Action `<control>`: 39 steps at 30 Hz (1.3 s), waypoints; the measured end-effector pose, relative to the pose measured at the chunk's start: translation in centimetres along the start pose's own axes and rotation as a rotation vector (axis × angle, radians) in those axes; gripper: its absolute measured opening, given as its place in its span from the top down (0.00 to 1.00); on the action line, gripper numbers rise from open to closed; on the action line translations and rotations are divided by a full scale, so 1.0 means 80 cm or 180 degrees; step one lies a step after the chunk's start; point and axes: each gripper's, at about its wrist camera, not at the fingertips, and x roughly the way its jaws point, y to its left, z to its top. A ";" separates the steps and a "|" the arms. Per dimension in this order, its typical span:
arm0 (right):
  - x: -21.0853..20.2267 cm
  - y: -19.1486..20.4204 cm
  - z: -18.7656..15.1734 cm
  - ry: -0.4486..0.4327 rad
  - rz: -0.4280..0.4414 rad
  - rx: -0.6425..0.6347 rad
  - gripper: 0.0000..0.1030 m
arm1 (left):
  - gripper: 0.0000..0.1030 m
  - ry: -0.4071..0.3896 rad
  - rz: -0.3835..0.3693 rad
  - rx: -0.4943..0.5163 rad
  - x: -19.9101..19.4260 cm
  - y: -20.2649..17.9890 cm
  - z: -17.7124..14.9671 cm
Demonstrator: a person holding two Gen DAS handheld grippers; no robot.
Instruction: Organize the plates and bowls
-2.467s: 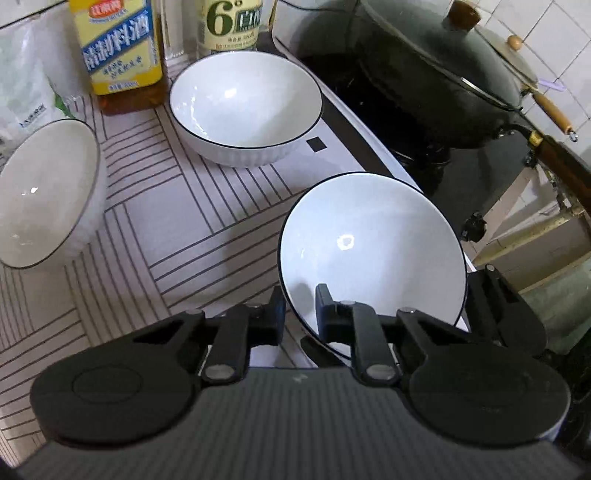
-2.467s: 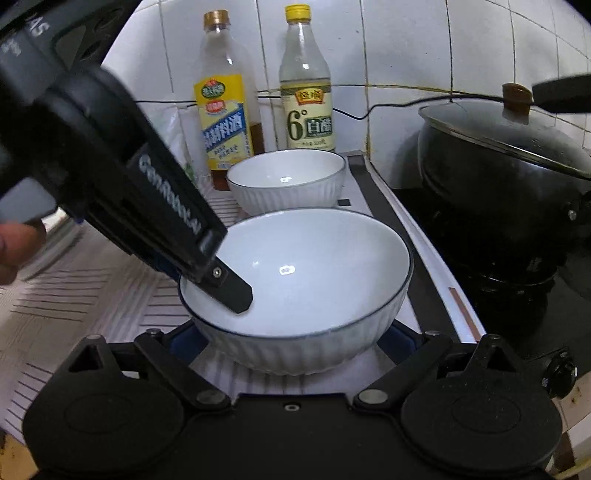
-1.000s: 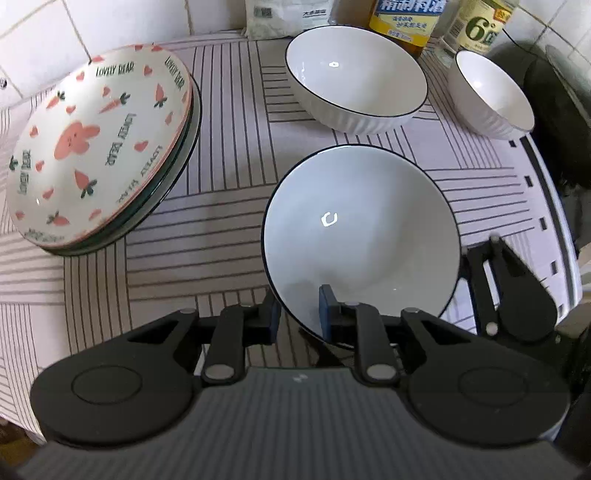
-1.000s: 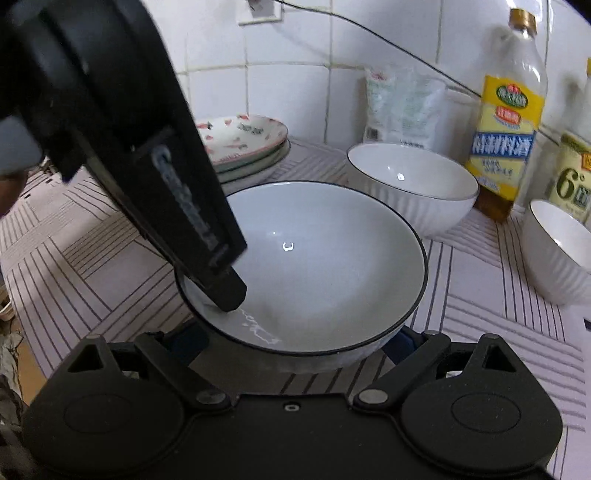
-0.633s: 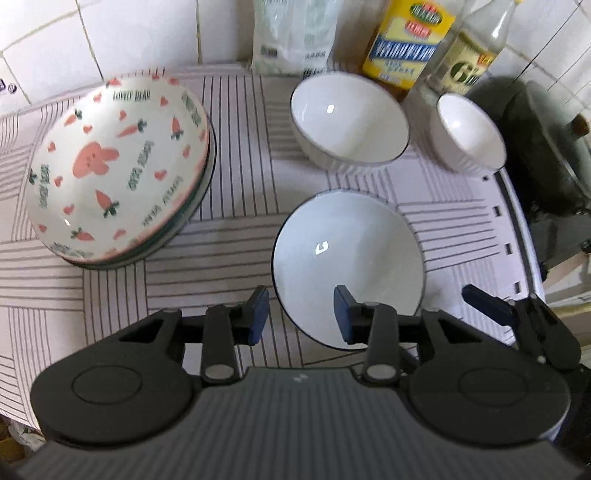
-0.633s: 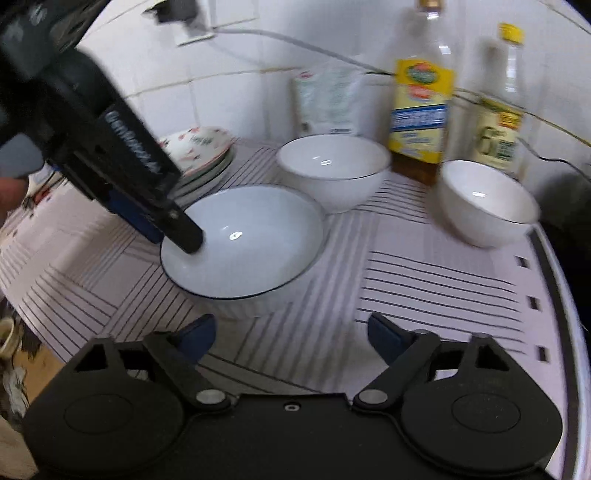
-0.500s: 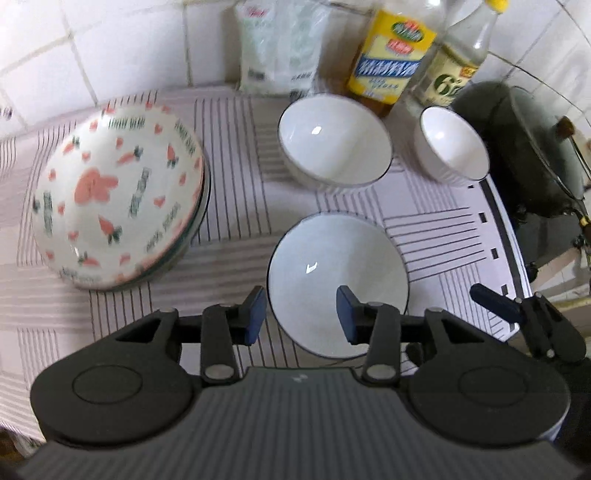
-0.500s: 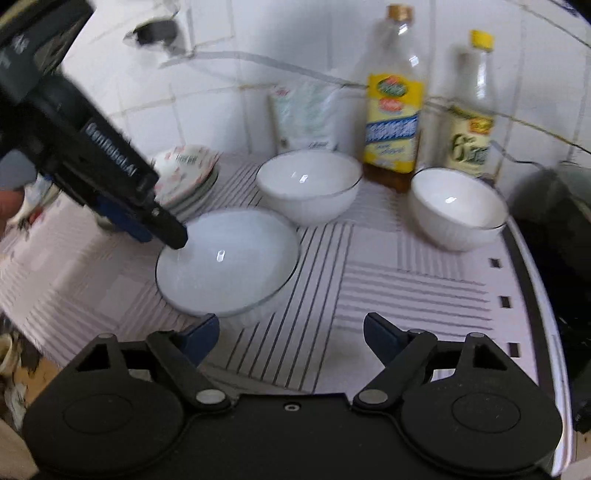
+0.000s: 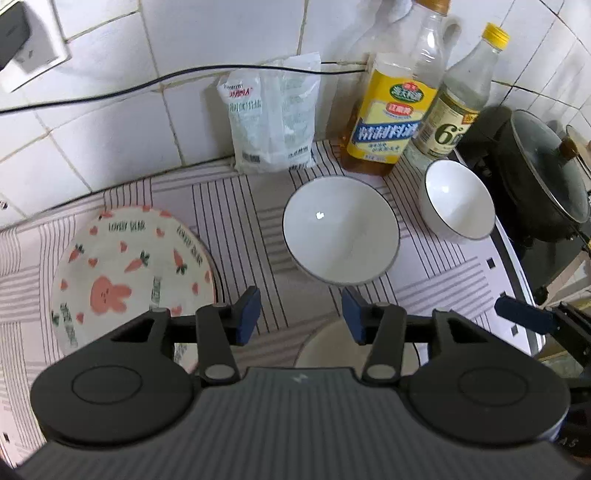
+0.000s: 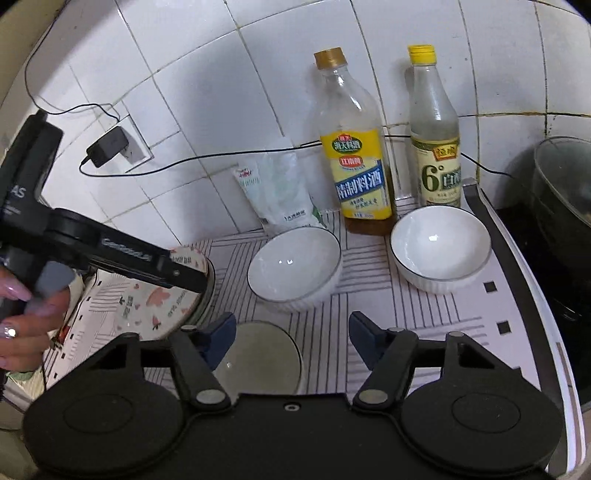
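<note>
Left wrist view: left tongs (image 9: 301, 314) & right tongs (image 10: 291, 336) both released, holding nothing, left's jaws just widening, right's narrowing. Bowl (image 9: 332, 350) on surface (image 9: 461, 280), frame bottom-centre; likely set down for stacking.

Along the desk's (image 9: 303, 343) back edge, against the white tiled wall (image 9: 207, 33), stand a clear plastic bag (image 9: 271, 118), a yellow-labelled bottle (image 9: 395, 110) and a yellow-capped bottle (image 9: 458, 99), with a lidded black wok (image 9: 535, 173) beyond the right edge and a black cable (image 9: 110, 92) running from a wall socket (image 9: 33, 55).
</note>
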 end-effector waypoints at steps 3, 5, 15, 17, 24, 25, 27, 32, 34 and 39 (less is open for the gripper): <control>0.022 -0.003 0.019 0.0152 -0.0088 0.0208 0.31 | 0.54 -0.0029 -0.0015 -0.0138 0.012 0.014 0.007; 0.034 -0.008 0.027 0.0182 -0.0077 0.0379 0.31 | 0.54 0.0002 -0.0029 -0.0110 0.021 0.016 0.010; 0.129 -0.035 0.033 0.0189 -0.0048 0.0750 0.46 | 0.54 -0.0202 0.0074 -0.0078 0.070 0.007 0.029; 0.147 -0.042 0.027 0.0206 -0.0140 0.0846 0.53 | 0.54 -0.0111 0.0133 -0.0098 0.085 0.009 0.033; 0.167 -0.062 0.018 0.0259 -0.0172 0.1174 0.80 | 0.58 0.0069 0.0166 0.0014 0.109 0.013 0.033; 0.166 -0.064 0.017 0.0243 -0.0183 0.1201 0.82 | 0.59 0.0075 0.0129 -0.0007 0.110 0.014 0.034; 0.163 -0.066 0.017 0.0225 -0.0233 0.1215 0.86 | 0.61 0.0070 0.0070 -0.0032 0.115 0.014 0.037; 0.166 -0.076 0.017 0.0228 -0.0242 0.1373 0.91 | 0.83 0.0127 0.0036 -0.0030 0.132 0.010 0.043; 0.170 -0.077 0.018 0.0297 -0.0313 0.1368 0.93 | 0.92 0.0183 -0.0077 -0.0097 0.134 0.011 0.042; 0.176 -0.073 0.019 0.0371 -0.0357 0.1340 0.92 | 0.92 0.0155 -0.0025 -0.0040 0.123 -0.001 0.034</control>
